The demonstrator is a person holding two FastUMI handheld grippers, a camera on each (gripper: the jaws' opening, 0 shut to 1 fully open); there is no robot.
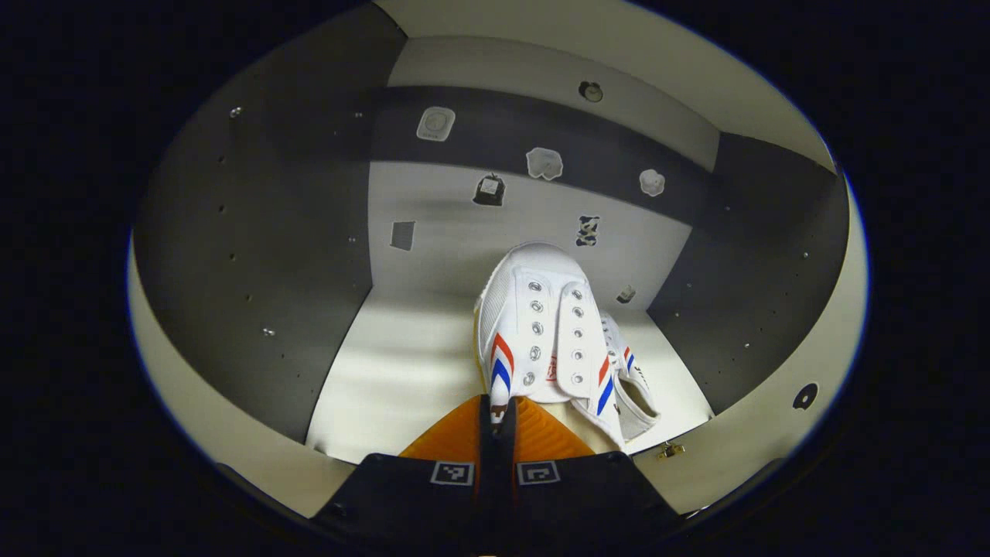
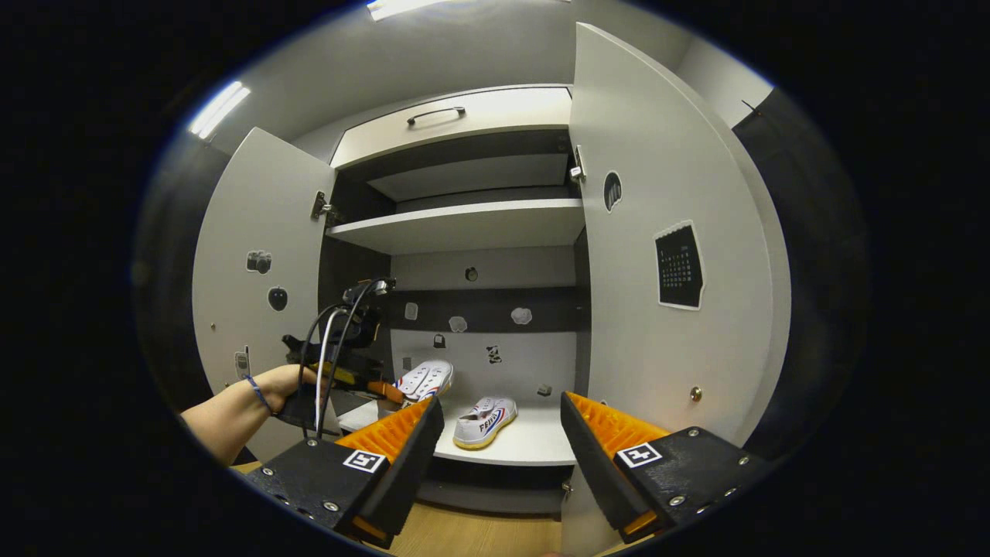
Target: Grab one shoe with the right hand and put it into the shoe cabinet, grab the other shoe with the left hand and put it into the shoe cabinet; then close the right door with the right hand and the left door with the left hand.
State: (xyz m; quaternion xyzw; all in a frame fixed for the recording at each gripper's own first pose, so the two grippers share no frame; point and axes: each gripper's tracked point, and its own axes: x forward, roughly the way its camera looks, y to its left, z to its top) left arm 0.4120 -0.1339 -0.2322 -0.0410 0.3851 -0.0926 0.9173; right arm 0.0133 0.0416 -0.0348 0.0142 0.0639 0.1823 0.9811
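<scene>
Shoe cabinet (image 2: 464,224): pale flat panels outside, dark side walls inside; one smooth light shelf across the upper half, a drawer front with a bar handle above it.
Right door (image 2: 665,232): swung wide open, its free edge towards the camera; a tall flat slab.
Left door (image 2: 255,232): also swung open, beside the person's hand (image 2: 290,387).
Bottom shelf (image 1: 402,363): pale and smooth, with bare room along its left side and front edge; small stickers dot the back wall.
Held shoe (image 1: 534,325): white canvas with metal eyelets and red and blue stripes, toe pointing at the back wall, over the middle of the bottom shelf; whether its sole touches the shelf cannot be told.
Second shoe (image 2: 486,422): same white canvas, lying on the bottom shelf near its front edge, right of the held shoe.
Left gripper (image 1: 496,414): ridged fingers clamped together on the held shoe's heel end.
Right gripper (image 2: 501,422): fingers spread wide apart, holding nothing, outside the cabinet in front of the bottom shelf.
</scene>
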